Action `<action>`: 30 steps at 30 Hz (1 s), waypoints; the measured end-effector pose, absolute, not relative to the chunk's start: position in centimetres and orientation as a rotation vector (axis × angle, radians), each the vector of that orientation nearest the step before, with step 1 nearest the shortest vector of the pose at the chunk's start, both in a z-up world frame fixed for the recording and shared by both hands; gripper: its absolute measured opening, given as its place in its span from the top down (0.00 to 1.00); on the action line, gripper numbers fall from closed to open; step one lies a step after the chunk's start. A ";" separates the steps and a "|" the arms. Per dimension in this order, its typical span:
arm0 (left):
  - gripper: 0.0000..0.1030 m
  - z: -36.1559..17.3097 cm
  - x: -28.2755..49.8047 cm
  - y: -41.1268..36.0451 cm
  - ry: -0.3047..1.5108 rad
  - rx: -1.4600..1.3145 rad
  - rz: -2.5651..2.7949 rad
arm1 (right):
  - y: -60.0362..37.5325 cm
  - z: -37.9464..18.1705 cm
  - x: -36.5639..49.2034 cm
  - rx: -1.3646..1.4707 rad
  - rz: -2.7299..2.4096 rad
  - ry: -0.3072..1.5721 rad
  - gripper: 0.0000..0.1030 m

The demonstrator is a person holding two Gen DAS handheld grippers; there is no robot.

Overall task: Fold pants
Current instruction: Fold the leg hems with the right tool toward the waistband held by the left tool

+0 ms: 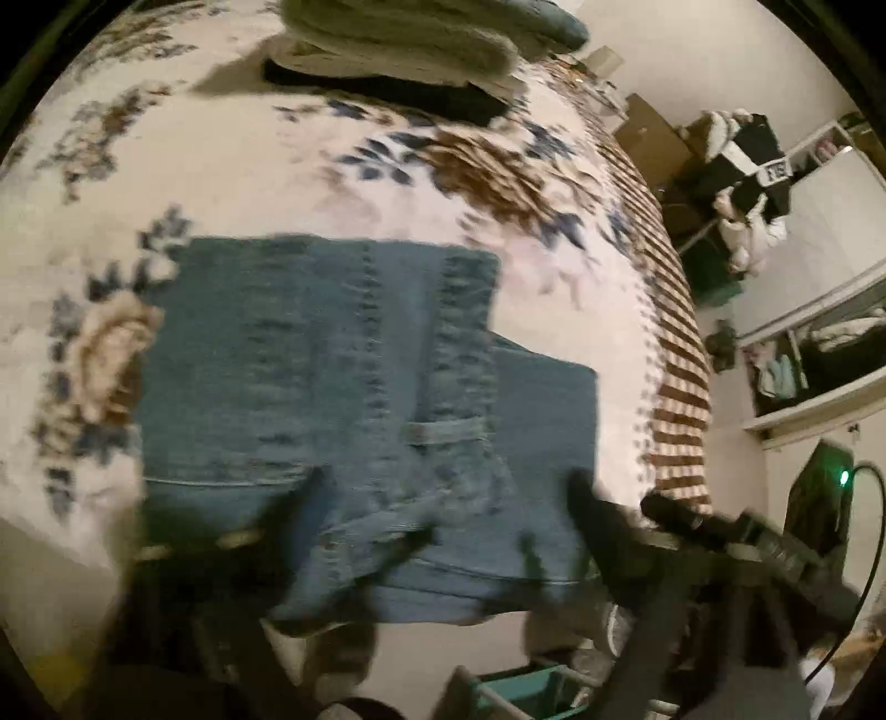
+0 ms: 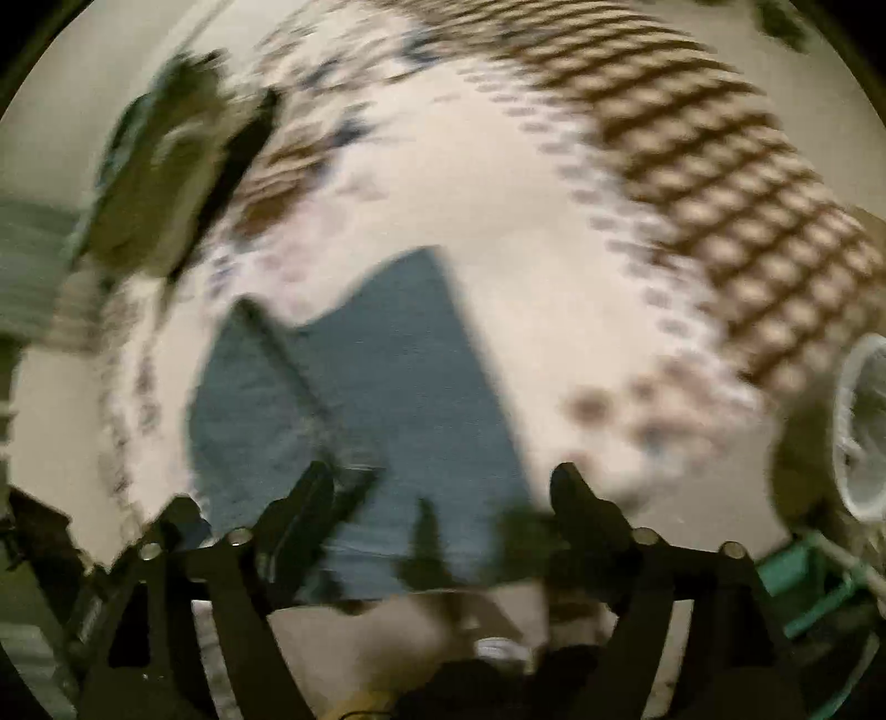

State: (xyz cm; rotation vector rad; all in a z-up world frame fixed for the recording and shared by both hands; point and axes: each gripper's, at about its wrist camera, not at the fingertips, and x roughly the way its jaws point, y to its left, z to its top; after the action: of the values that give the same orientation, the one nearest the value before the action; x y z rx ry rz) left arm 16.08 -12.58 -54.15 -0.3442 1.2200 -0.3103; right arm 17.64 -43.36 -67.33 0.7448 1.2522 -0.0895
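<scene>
The pants (image 1: pixel 343 399), blue denim, are seen folded into a compact block on the bed (image 1: pixel 232 166), centre to lower centre of the left wrist frame; in the right wrist frame they occupy the lower centre. Both frames are motion-blurred, so fine edges are not resolved.

The left hand-held gripper (image 1: pixel 443 498) is seen with its jaws spread wide above the near edge of the denim; nothing is clamped. The right hand-held gripper (image 2: pixel 443 487) is likewise spread wide over the near edge, with no cloth pinched between the fingers (image 2: pixel 576 498). No earlier view is given for comparison.

Risks, as judged:
- The fold is not square. A stepped edge is seen at the right of the left wrist frame, and a loose flap with a belt loop (image 1: pixel 443 432) sticks out at lower centre. If a further fold is made over this, a lopsided bundle is likely.
- The near edge appears to overhang the bed edge at the bottom of both frames. A slide toward the floor could be caused by a careless nudge.
- A finger could snag the flap on withdrawal and undo the layers.
- A stack of folded laundry (image 1: pixel 421 39) sits at the upper centre, well apart; no interference is expected.
</scene>
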 end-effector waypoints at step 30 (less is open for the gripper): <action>0.12 -57.7 21.0 -4.5 1.266 -0.078 0.017 | -32.6 -70.8 28.5 0.558 0.163 1.278 0.86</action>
State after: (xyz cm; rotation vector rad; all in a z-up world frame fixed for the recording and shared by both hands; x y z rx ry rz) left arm 21.02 -4.53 -57.70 -0.0777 1.2656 0.0168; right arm 28.54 -32.61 -70.77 0.5580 1.2781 0.1629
